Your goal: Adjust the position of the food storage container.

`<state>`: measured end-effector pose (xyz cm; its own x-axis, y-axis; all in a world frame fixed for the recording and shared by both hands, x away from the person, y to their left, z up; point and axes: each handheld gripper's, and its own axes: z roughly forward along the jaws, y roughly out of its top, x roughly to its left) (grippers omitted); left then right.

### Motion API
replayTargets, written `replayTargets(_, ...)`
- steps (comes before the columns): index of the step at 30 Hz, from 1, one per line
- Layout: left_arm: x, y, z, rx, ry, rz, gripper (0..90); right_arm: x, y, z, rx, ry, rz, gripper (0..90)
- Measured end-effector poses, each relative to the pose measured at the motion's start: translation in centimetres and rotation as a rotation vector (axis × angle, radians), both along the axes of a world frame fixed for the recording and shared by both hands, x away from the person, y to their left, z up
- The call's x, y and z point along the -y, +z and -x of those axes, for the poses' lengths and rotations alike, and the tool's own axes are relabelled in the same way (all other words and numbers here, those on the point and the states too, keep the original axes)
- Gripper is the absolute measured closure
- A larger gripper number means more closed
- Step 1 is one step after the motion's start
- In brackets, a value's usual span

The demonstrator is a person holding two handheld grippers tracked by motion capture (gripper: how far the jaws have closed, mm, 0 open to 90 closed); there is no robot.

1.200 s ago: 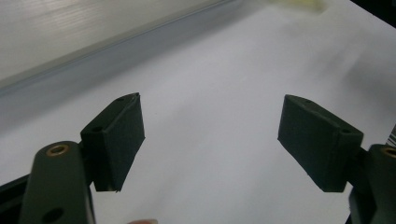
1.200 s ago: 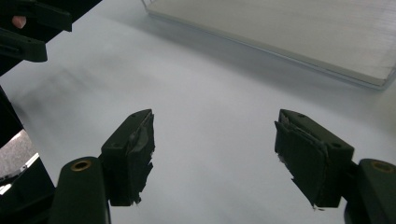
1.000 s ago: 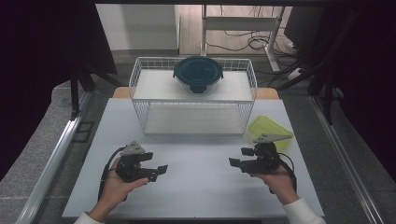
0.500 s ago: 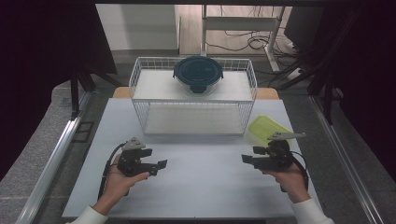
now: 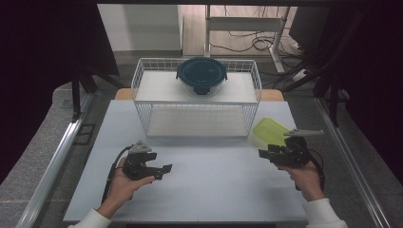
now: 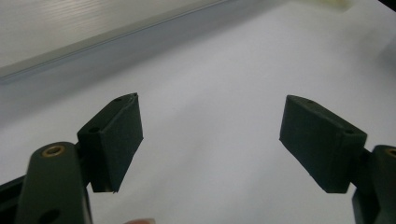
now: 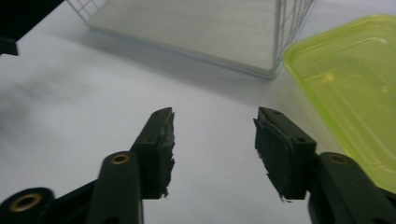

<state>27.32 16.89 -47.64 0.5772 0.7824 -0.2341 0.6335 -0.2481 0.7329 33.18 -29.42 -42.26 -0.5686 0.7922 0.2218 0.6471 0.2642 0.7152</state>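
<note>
Dark blue round lidded container point(image 5: 201, 75) sits upright on top of white wire rack point(image 5: 197, 97), toward its rear middle. Translucent yellow-green lid point(image 5: 269, 131) lies flat on tabletop point(image 5: 214, 175), just beside rack's right front corner.

Yellow-green lid point(image 7: 348, 88) cut off by right edge of right claw view; in high view its near corner sits behind the right claw point(image 5: 264, 155). Pale object point(image 6: 327, 3) at top edge of left claw view cropped, blurred, unidentifiable. Contents of lidded bowl point(image 5: 201, 75) hidden.
</note>
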Motion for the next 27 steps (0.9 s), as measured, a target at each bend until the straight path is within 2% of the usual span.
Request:
replayTargets(5,-0.1,-0.3,-0.1,-0.011,0.001,-0.003,20.7,0.6,1.0,-2.6,0.01,-0.032,0.009,63.9)
replayTargets(9,-0.2,-0.5,-0.4,-0.015,0.006,0.0,20.8,1.5,1.1,-6.2,-0.008,-0.096,0.058,75.6)
replayTargets(12,-0.3,-0.6,-0.5,-0.021,0.011,-0.001,20.9,2.3,0.9,-8.9,-0.028,-0.145,0.072,81.8)
replayTargets(18,-0.3,-0.8,-0.8,-0.029,0.012,-0.007,21.0,2.7,0.1,-13.5,-0.043,-0.211,0.147,88.4)
replayTargets(21,-0.4,-0.9,-0.9,-0.035,0.011,-0.006,21.1,2.7,-0.7,-15.3,-0.053,-0.213,0.199,88.6)
replayTargets(24,-0.7,-0.9,-1.1,-0.054,0.013,0.039,21.3,2.6,-1.6,-16.7,-0.069,-0.225,0.245,88.6)
replayTargets(27,-0.9,-0.9,-1.3,-0.055,0.021,0.038,21.3,2.7,-2.2,-17.8,-0.062,-0.221,0.242,88.6)
